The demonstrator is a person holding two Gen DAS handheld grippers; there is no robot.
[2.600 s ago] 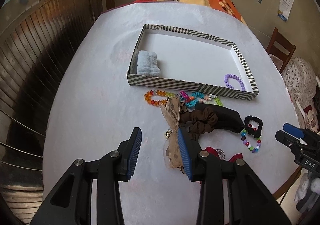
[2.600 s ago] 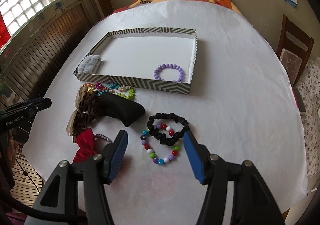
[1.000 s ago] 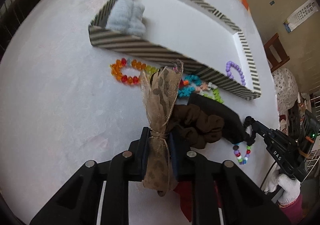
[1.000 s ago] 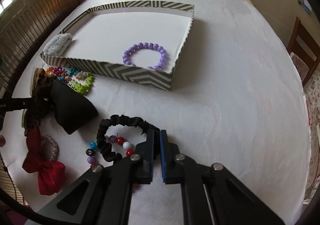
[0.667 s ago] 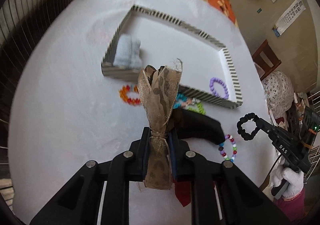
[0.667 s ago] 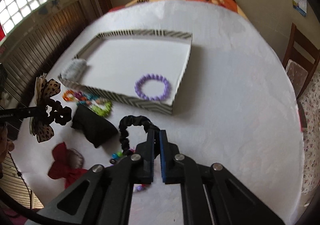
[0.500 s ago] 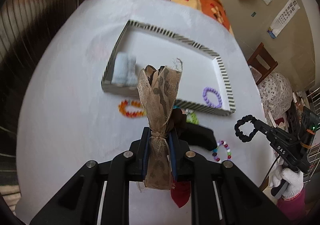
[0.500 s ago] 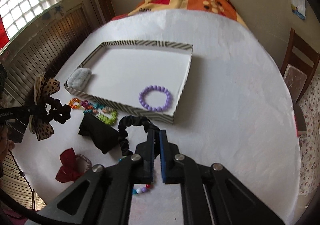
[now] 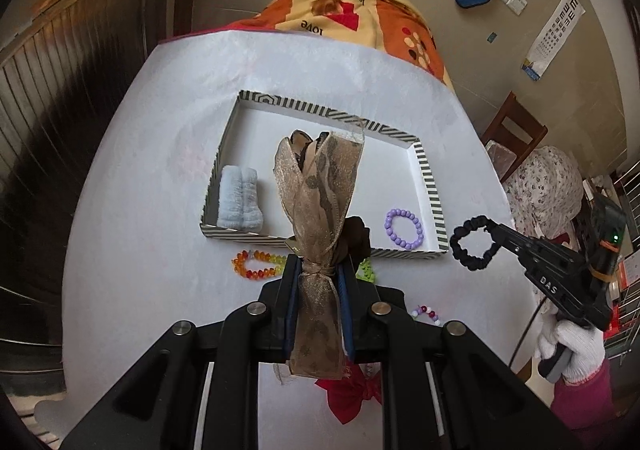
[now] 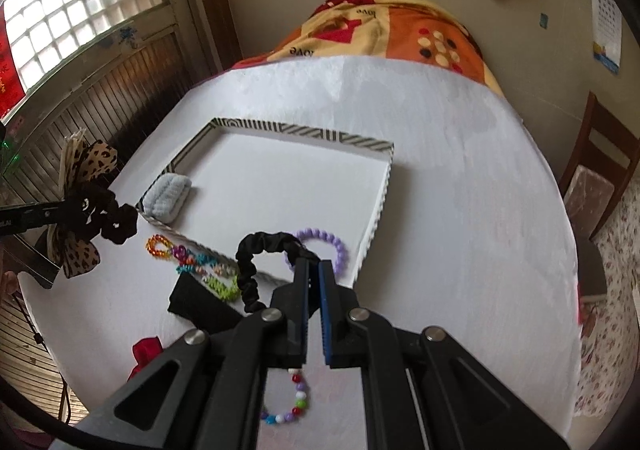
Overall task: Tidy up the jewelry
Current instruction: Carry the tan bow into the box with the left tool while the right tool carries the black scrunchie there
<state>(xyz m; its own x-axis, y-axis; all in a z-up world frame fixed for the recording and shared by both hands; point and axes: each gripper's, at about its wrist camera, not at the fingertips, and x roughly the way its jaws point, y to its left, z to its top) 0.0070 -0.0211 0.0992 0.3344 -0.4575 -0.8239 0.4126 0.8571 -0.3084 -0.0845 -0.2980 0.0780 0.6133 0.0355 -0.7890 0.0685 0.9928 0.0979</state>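
My left gripper (image 9: pixel 318 270) is shut on the knot of a leopard-print bow (image 9: pixel 320 185) with a brown scrunchie (image 9: pixel 356 236) attached, held up above the white table. My right gripper (image 10: pixel 314 266) is shut on a black scrunchie (image 10: pixel 250 262), which hangs in a loop to the left of its tips, also in the air. The striped box (image 9: pixel 426 173) lies ahead of both grippers and holds a purple bead bracelet (image 9: pixel 404 223) and a pale blue folded piece (image 9: pixel 239 197). In the right wrist view the left gripper (image 10: pixel 60 209) and the bow (image 10: pixel 86 165) hang at the far left.
In front of the box lie an orange bead bracelet (image 9: pixel 256 264), teal and green bracelets (image 10: pixel 204 266) and a black pouch (image 10: pixel 200 302). A red bow (image 9: pixel 348 394) and a multicoloured bead bracelet (image 10: pixel 292 402) lie nearer me. A chair (image 10: pixel 600 169) stands right of the table.
Both grippers have risen from the table, the left with the bow and brown scrunchie, the right with the black scrunchie. The box and loose pieces now look farther below.
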